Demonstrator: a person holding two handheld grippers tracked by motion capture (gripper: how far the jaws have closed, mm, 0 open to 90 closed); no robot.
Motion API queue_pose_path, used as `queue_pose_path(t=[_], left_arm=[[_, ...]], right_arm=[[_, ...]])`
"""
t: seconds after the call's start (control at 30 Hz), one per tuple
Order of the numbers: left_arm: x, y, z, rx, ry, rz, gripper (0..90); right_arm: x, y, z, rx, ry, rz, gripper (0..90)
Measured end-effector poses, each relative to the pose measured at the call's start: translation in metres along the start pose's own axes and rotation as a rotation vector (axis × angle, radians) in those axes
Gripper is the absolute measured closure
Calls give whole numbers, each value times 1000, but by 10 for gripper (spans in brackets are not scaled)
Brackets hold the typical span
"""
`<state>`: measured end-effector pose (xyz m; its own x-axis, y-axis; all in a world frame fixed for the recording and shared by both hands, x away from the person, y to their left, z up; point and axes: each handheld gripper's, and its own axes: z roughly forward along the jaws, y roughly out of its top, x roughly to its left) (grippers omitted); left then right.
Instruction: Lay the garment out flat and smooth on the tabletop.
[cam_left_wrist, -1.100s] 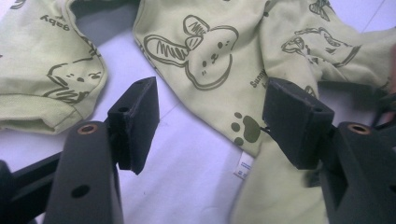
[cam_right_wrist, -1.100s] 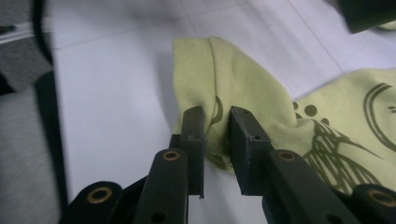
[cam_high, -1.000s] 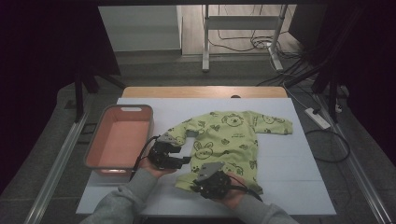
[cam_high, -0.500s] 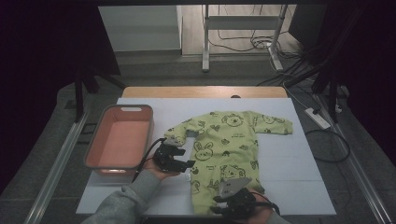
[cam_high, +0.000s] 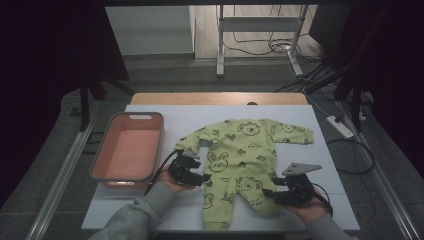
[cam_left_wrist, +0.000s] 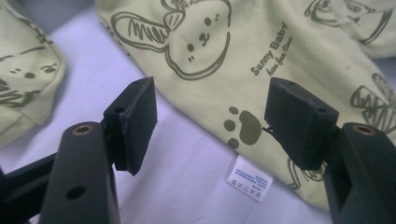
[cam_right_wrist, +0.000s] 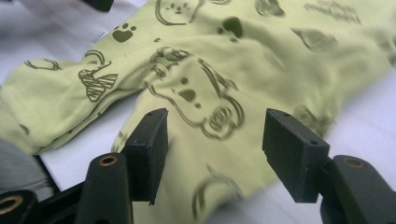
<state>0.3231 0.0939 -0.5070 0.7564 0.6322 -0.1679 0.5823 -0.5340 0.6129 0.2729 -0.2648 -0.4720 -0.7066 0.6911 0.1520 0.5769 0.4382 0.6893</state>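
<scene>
Worktop (cam_high: 150, 215): white sheet over a wooden top, lit from above. A pink tub (cam_high: 129, 150) sits at about 9 o'clock on the sheet, nothing visible inside it.

Baby romper (cam_high: 243, 155): yellow-green, printed with animal faces and paw marks, lies flat at the centre of the worktop. Sleeves spread toward 10 and 2 o'clock, the two legs point to 6 o'clock. Judged light, thin knit, fully limp, not fragile and not slippery. It should drape and bunch when lifted, so a single pinch would let the rest hang and drag. Best holds appear to be edges and seams: a leg cuff, the side seam, a sleeve end, a two-layer pinch.

Left gripper (cam_high: 192, 175): at the romper's 9 o'clock edge, jaws released and wide apart, nothing between them. In the left gripper view the side seam and its white care label (cam_left_wrist: 249, 178) lie just ahead.

Right gripper (cam_high: 277, 192): at the 4 o'clock leg, jaws likewise parted and not holding, with rumpled leg fabric lying beneath them in the right gripper view.
</scene>
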Motion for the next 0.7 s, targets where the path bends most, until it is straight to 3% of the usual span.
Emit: queue_pose_path(t=[0.17, 0.27, 0.37, 0.47, 0.5, 0.57, 0.7], left_arm=[[0, 0, -1, -4, -4, 0, 345], [-1, 0, -1, -2, -2, 2, 345], [-1, 0, -1, -4, -2, 7, 345], [-1, 0, -1, -4, -2, 7, 346], [-1, 0, -1, -6, -3, 7, 346], [0, 0, -2, -7, -2, 9, 345], [2, -1, -4, -15, -2, 0, 346]], right_arm=[[7, -21, -25, -25, 21, 8, 386], [13, -31, -26, 18, 18, -2, 418], [14, -39, -16, 71, 7, 8, 523], [8, -40, -8, 74, 31, 33, 771], [5, -39, -9, 77, 53, 49, 807], [5, -38, -16, 76, 94, 77, 822], [20, -43, -39, 95, 87, 51, 816]])
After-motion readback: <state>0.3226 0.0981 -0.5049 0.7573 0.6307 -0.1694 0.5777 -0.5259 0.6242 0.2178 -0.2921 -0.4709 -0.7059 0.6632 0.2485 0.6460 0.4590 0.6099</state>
